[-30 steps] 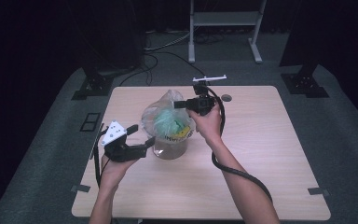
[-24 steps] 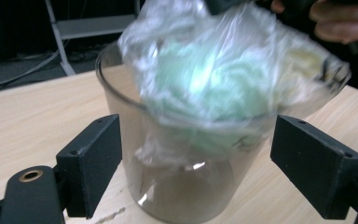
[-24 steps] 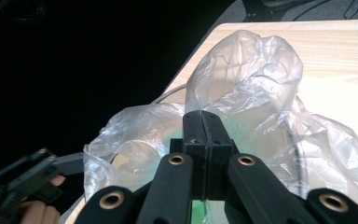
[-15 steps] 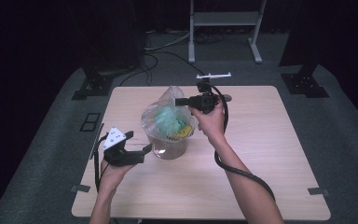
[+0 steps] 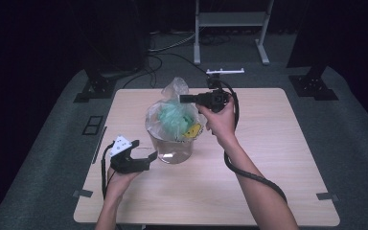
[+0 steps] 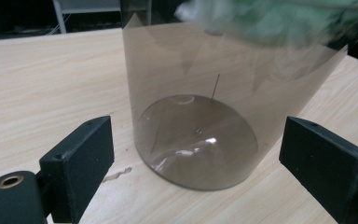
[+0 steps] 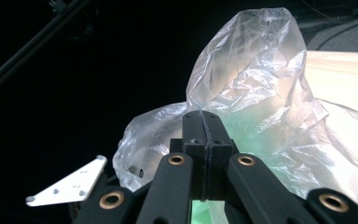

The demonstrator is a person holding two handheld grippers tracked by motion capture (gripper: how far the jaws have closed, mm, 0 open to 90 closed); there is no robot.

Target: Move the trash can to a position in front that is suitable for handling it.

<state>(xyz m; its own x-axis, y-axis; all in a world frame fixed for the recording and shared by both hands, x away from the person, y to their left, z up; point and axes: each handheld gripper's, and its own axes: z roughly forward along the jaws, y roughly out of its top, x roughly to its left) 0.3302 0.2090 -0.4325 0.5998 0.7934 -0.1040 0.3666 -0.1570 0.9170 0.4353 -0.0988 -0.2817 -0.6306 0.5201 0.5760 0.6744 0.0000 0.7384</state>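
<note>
- The plastic bag (image 5: 175, 115) is being pinched near its upper neck by the right gripper (image 5: 184, 98), whose jaws are pressing flat together on the film; that grip is likely meant for lifting the bag up and out of the container.
- The bag is sitting in the mouth of the clear container (image 5: 172, 148) near the middle of the table (image 5: 278, 143); its long axis is running roughly upright, its crumpled peak (image 7: 261, 42) pointing up and away from the person, its green contents (image 5: 172, 117) bulging over the rim.
- The left gripper (image 5: 143, 155) is waiting low just beside the container's base (image 6: 198, 140); its jaws have just been opening and are standing spread on either side of the wall without touching it, probably to steady the container while the bag is coming out.
- The container is standing upright on the wood.
</note>
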